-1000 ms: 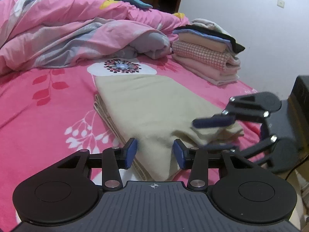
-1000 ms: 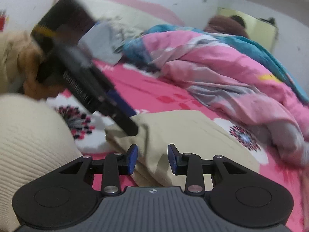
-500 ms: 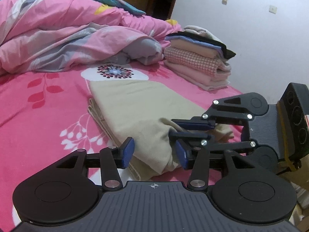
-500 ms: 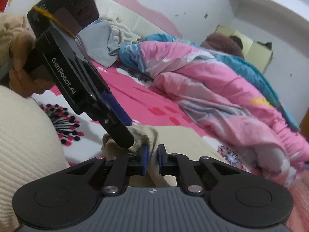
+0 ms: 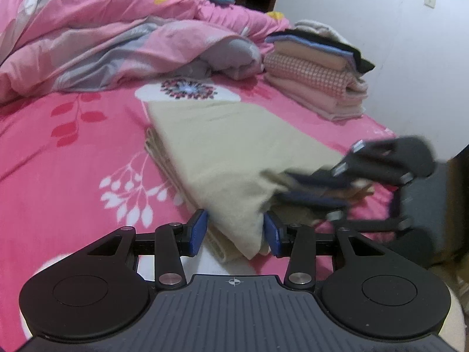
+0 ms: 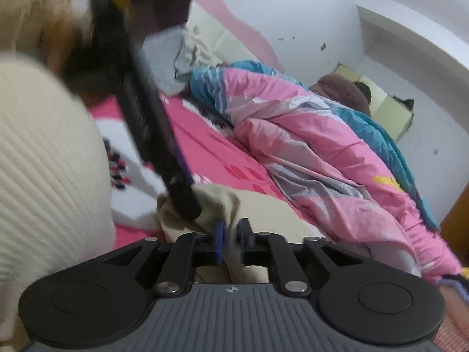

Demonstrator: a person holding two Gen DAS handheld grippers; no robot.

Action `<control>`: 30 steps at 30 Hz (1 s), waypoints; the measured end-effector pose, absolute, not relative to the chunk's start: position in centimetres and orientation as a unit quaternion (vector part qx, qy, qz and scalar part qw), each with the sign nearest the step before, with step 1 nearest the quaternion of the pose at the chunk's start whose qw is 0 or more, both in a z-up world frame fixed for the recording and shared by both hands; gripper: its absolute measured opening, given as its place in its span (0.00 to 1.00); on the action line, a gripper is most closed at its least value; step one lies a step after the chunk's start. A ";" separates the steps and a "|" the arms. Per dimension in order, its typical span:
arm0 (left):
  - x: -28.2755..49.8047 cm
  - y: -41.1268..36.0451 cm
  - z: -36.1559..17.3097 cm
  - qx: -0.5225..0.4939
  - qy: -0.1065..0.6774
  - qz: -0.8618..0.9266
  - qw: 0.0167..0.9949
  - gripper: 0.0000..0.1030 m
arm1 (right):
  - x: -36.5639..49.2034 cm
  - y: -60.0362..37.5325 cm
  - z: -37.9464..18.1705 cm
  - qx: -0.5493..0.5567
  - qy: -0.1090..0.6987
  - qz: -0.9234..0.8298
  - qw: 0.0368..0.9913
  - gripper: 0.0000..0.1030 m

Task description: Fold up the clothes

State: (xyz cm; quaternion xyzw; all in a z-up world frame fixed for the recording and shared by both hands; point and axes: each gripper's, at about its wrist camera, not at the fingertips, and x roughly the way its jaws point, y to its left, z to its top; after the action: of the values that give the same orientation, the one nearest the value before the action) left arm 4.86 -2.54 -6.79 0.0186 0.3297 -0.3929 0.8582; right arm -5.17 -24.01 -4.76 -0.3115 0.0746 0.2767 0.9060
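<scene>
So the beige garment [image 5: 222,152] is lying folded on the pink floral bed [image 5: 58,176], near its front edge, with one near corner bunched up. The left gripper [image 5: 234,231] has its blue-padded fingers [image 5: 195,231] spread wide on either side of that near corner fold, not squeezing anything as far as I can see. The left wrist view also catches the right gripper [image 5: 316,187] coming in from the right edge of the bed, pretty blurred, with cloth between its fingers.

The right wrist view makes that clearer: the right gripper's fingers are pinched tight on a ridge of the beige fabric. That view also shows a hand [image 6: 58,44] holding the left gripper's body, plus a cream ribbed sleeve [image 6: 44,161], which the other camera misses.

Only the left wrist view shows the stack of folded clothes [image 5: 316,73] at the bed's far right corner by the wall. Rumpled pink duvet [image 5: 102,35] sits along the far side.
</scene>
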 end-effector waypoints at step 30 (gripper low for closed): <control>4.9 -7.2 -6.0 0.097 0.295 -0.327 0.893 0.65 | -3.8 -31.6 -3.3 -0.031 0.171 0.150 0.973 0.19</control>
State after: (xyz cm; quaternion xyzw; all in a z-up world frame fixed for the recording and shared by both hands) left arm 4.86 -7.18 -6.03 0.0970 0.2947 -0.3272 0.8926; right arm -3.80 -31.62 -3.30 -0.0312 0.1713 0.1496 0.9733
